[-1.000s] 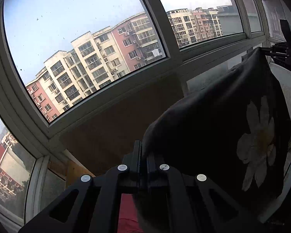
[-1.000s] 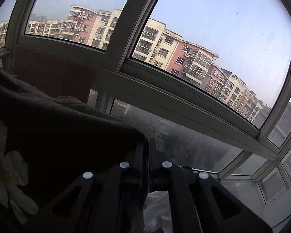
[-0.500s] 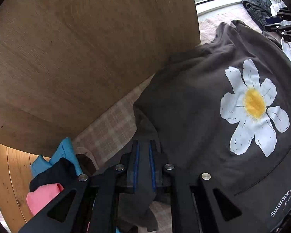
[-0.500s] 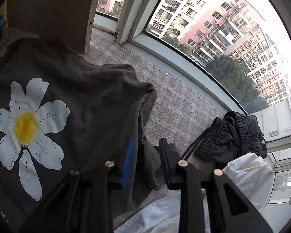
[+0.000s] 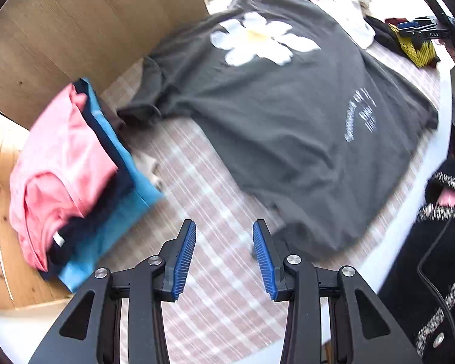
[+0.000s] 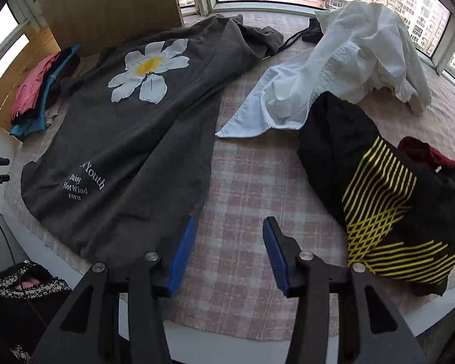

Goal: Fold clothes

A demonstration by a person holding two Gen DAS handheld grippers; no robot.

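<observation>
From the left wrist, the left gripper (image 5: 224, 254) stands wide apart and holds nothing, hovering over the pink checked cloth (image 5: 215, 297). The dark grey T-shirt (image 5: 288, 115) lies spread flat ahead of it, hem nearest, daisy print at the far end. Only this view shows the folded stack (image 5: 75, 166) close up: pink on top, navy under it, blue at the bottom, just left of the shirt's sleeve and against a wooden panel (image 5: 75, 24). The picture is smeared, so the shirt's lettering cannot be read. The right gripper (image 5: 421, 32) shows only as a small dark shape at the far right edge.

From the right wrist, the right gripper (image 6: 226, 248) is also wide and empty, its left pad just beside the T-shirt (image 6: 130, 127) hem corner. Here the lettering reads "Daisy Hot Wind". Only this view shows the crumpled white shirt (image 6: 342, 69) and the black garment with yellow stripes (image 6: 385, 200) in full; a dark red item (image 6: 424, 154) behind it is mostly hidden.
</observation>
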